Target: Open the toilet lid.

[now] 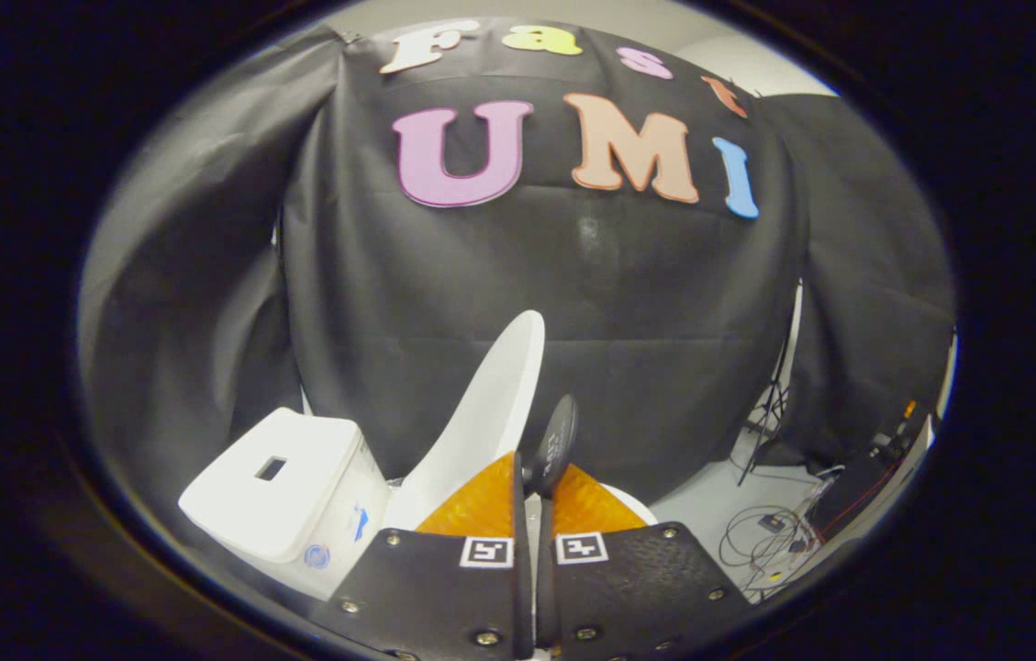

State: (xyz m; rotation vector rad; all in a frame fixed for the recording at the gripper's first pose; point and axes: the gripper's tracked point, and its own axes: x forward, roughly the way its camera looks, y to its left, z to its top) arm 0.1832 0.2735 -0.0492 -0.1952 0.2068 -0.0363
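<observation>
The black cloth wall [536,275] of the booth stands behind everything and takes most of the view. To the side of it, on the pale floor [710,500], there are cables [761,537] and the legs of a stand [770,413], well apart from the toilet.

The toilet itself is low in the view. Its white tank [284,491] sits beside the fingers, with a small dark square opening on its top. Next to the tank the toilet lid [485,418] is already raised: it stands steeply, almost upright, and leans back toward the tank. Its rounded top edge reaches high above the fingers. A small part of the white rim [632,500] of the bowl shows just beyond the fingers on the other side.

The gripper [534,473] is just ahead of the lid's lower part. Its two fingers are very close together, with only a thin gap between them. I cannot tell for sure if they press on something there; the lid seems to be beside them, not between them. A small dark oval handle [557,442] rises just above the fingertips, and I cannot say what it belongs to.

In my judgement the task is nearly finished, because the lid is up. What may be left is only to let it rest fully against the tank and to take the gripper away.
</observation>
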